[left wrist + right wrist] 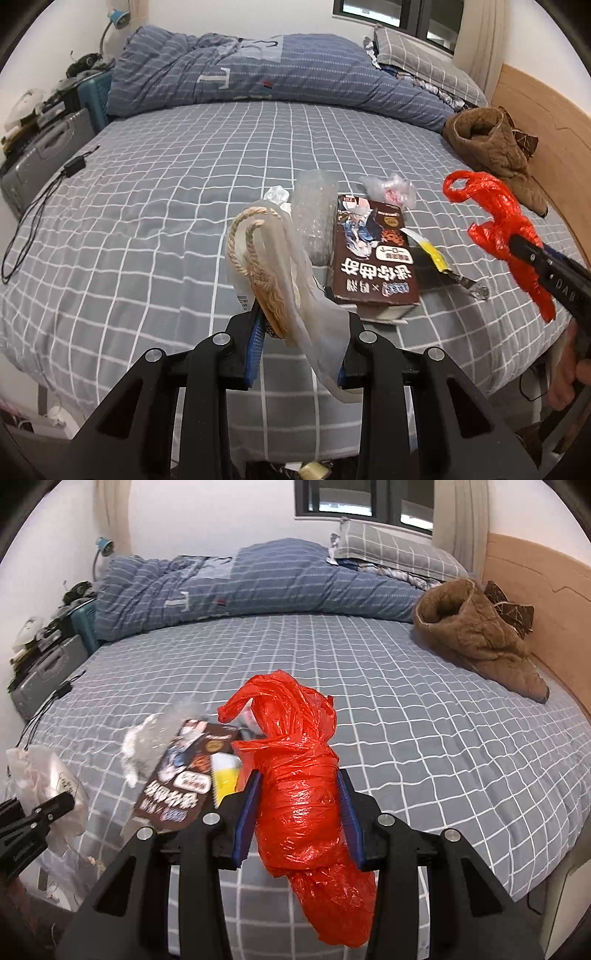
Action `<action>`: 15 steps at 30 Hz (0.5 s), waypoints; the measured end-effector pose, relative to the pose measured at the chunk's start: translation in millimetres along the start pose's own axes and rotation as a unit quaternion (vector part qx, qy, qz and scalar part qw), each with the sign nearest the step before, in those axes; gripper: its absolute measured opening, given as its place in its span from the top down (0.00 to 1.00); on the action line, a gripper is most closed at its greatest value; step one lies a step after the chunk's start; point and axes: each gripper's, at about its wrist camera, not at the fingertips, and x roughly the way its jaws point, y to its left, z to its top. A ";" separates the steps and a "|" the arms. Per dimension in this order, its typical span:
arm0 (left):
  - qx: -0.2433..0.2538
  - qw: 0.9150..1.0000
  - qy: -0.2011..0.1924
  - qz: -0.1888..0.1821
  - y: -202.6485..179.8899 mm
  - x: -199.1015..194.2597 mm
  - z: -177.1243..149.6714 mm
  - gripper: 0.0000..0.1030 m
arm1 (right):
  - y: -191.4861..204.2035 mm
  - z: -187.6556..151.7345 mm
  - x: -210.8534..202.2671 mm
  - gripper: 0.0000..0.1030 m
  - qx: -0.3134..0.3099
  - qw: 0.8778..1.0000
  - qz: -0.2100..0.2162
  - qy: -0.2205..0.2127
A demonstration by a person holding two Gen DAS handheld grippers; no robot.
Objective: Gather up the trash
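Both hand-held grippers angle downward over the bed (147,206), each clamping trash.

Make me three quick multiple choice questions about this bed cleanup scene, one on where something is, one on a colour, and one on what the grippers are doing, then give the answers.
1. Where does the brown jacket lie?
A. on the bed by the wooden headboard
B. on the grey suitcase
C. under the pillow

2. What colour is the plastic bag in the right hand-held gripper?
A. blue
B. red
C. white

3. What is the state of the left hand-held gripper?
A. open and empty
B. shut on the book
C. shut on a clear bag with rope handles

Answers:
1 A: the jacket sits on the checked sheet next to the headboard.
2 B: the crumpled bag between the blue pads is bright red.
3 C: the clear bag hangs between its fingers, while the book lies on the bed.
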 end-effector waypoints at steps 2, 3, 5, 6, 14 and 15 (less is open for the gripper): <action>-0.009 1.000 0.002 -0.001 0.8 -10.3 -4.7 0.72 | 3.2 -5.6 -10.6 0.62 -0.009 1.000 0.006 -0.001; -0.012 1.000 0.002 -0.001 1.1 -15.3 -7.3 0.72 | 3.9 -8.6 -17.2 0.62 -0.011 1.000 0.007 -0.002; -0.015 1.000 0.002 0.003 0.2 -26.4 -12.3 0.72 | 5.3 -12.4 -28.4 0.62 -0.012 1.000 0.012 -0.005; -0.015 1.000 0.001 0.003 -0.2 -30.0 -13.9 0.72 | 6.2 -13.4 -33.1 0.62 -0.012 1.000 0.014 -0.006; -0.011 1.000 -0.009 0.000 -8.6 -55.9 -21.0 0.72 | 16.1 -24.0 -57.1 0.62 -0.015 1.000 0.020 -0.013; -0.011 1.000 -0.010 -0.001 -8.9 -57.5 -22.1 0.72 | 17.7 -27.5 -59.0 0.62 -0.015 1.000 0.021 -0.012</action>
